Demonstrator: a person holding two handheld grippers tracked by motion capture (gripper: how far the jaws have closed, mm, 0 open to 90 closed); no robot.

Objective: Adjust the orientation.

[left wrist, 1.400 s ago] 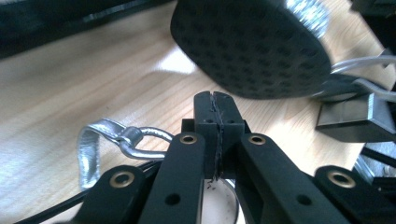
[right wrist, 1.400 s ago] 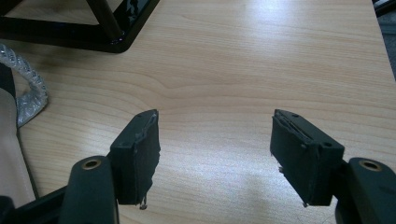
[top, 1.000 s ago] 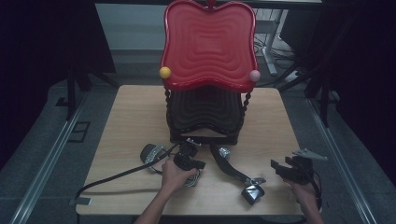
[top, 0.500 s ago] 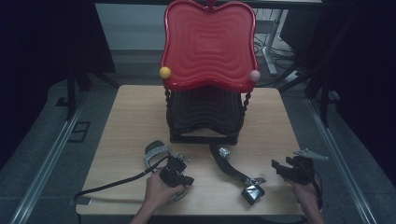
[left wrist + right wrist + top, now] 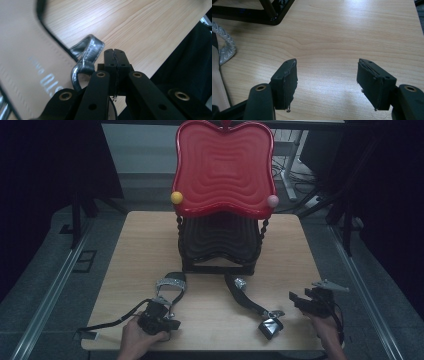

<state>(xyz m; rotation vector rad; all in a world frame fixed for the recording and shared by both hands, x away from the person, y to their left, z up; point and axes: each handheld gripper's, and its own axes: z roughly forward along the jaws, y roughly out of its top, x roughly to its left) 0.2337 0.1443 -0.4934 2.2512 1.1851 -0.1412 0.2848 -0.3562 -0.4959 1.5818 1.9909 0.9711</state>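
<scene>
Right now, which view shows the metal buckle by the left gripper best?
The left gripper view: the buckle is close, shiny and sharp, just left of the shut left gripper. The high view shows it small and dim at the left strap's end. The right gripper view looks at bare table.

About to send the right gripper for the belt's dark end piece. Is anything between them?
Nothing visible. Only bare table lies between the open right gripper and the belt's dark end piece. The stand sits farther back, off that line.
</scene>
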